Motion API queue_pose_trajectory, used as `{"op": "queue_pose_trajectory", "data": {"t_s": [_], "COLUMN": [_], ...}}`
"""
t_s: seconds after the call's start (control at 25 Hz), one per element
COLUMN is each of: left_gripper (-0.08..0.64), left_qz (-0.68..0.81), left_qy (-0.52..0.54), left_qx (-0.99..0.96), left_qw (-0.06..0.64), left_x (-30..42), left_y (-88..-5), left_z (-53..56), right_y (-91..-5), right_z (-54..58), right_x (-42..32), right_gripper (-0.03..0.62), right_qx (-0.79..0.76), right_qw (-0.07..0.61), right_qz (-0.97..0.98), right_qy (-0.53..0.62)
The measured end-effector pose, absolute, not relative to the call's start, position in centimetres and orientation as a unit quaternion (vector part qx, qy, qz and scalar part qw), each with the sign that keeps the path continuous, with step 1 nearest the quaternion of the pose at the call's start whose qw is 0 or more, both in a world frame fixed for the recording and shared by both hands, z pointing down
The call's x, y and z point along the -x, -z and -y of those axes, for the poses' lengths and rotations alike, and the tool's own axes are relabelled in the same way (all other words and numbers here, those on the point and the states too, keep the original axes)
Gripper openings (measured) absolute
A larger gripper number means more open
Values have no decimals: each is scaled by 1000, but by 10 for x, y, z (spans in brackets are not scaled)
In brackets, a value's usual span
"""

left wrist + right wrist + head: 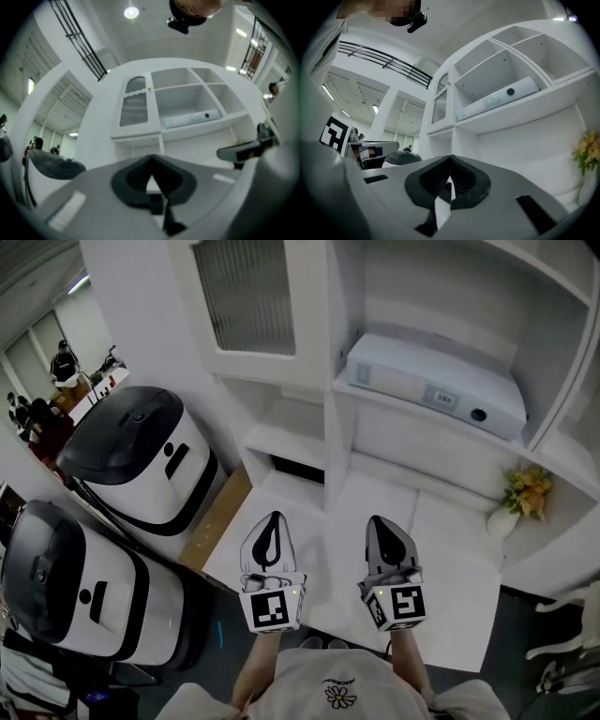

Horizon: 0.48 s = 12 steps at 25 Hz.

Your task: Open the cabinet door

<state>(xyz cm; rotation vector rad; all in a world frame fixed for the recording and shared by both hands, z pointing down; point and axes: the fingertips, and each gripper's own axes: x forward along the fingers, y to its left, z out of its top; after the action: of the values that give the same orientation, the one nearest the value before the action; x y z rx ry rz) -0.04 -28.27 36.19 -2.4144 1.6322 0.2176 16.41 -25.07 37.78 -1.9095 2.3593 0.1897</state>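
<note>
Left tongs (273, 518) and right tongs (379, 521) are both closed and empty. The ribbed-glass cabinet door (248, 296) stands ahead, up-left, not yet reached, so probably staging.

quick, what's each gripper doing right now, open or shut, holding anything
Left grey two-jaw gripper: closed, holding nothing.
Right grey two-jaw gripper: closed, holding nothing.
</note>
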Motion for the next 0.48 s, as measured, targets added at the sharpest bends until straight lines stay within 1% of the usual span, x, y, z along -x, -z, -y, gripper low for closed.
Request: {"op": "queue_pose_trajectory", "data": {"t_s": [0.24,0.48], "left_gripper": [6,6], "left_qz": [-576,-583], "left_qy": [-67,-59], "left_qx": [806,803], "left_qw": [119,110], "left_x": [19,25], "left_y": [-361,-368], "left_z": [280,279], "right_y": [-377,-378], "right_z": [257,258], "right_x": [-147,-145], "right_gripper": [-2,-2], "right_qx": [607,603], "right_qw": [55,51], "right_qz": [-790,-794], "right_qy": [-62,-61]}}
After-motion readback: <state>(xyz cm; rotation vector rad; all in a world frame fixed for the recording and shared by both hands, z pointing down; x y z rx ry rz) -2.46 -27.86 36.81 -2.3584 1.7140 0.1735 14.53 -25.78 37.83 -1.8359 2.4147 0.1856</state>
